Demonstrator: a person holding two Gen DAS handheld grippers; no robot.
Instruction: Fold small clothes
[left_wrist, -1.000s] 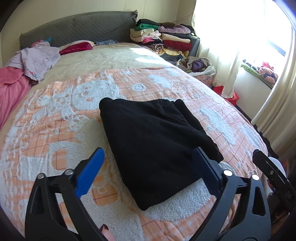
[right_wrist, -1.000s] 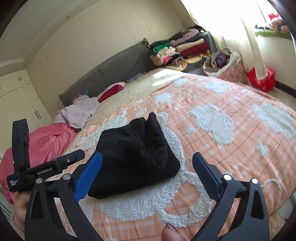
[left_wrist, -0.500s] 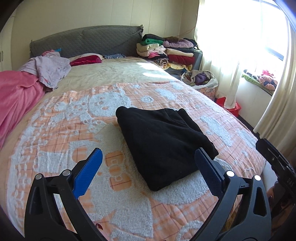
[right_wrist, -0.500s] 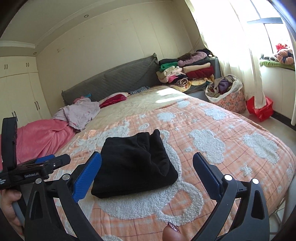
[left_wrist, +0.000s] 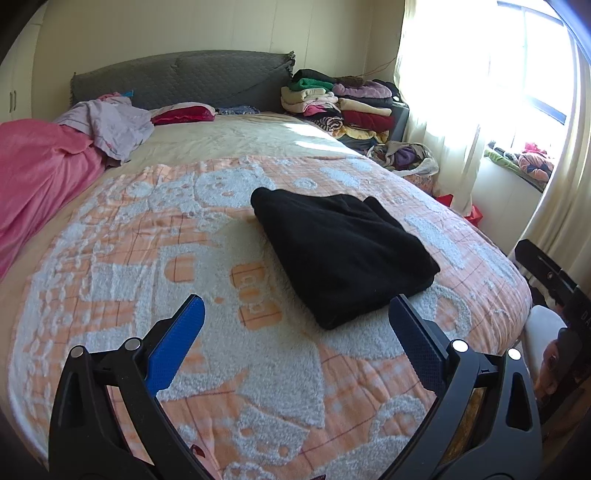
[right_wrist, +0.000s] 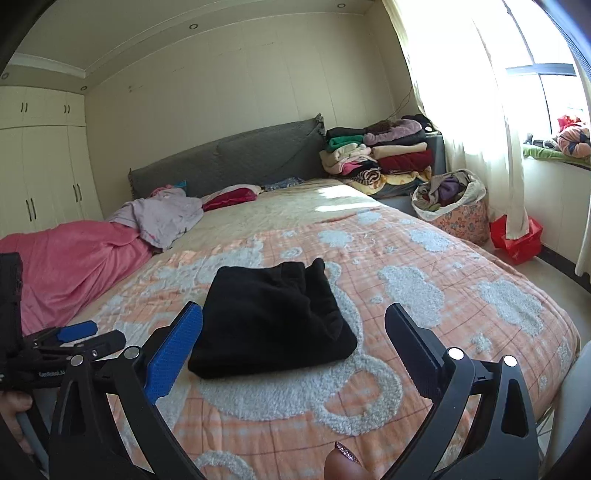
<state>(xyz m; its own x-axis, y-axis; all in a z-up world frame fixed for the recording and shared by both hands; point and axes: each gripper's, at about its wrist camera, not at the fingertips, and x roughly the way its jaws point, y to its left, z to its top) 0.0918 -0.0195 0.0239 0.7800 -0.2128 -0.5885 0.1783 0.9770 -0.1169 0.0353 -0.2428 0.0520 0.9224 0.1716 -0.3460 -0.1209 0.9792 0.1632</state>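
Note:
A black garment (left_wrist: 343, 251) lies folded into a compact rectangle on the orange and white bedspread (left_wrist: 155, 266); it also shows in the right wrist view (right_wrist: 271, 317). My left gripper (left_wrist: 295, 314) is open and empty, held back from the garment's near edge. My right gripper (right_wrist: 293, 325) is open and empty, also short of the garment. The left gripper shows at the left edge of the right wrist view (right_wrist: 77, 332), and part of the right gripper at the right edge of the left wrist view (left_wrist: 550, 277).
A pink blanket (right_wrist: 74, 258) and a lilac garment (right_wrist: 162, 214) lie at the bed's left. Stacked folded clothes (right_wrist: 380, 151) sit by the grey headboard (right_wrist: 225, 158). A floral basket of clothes (right_wrist: 454, 206) and a red bag (right_wrist: 517, 236) stand on the floor by the curtain.
Both grippers have pulled back and risen away from the folded black garment, which now looks smaller and farther off. The garment has not moved.

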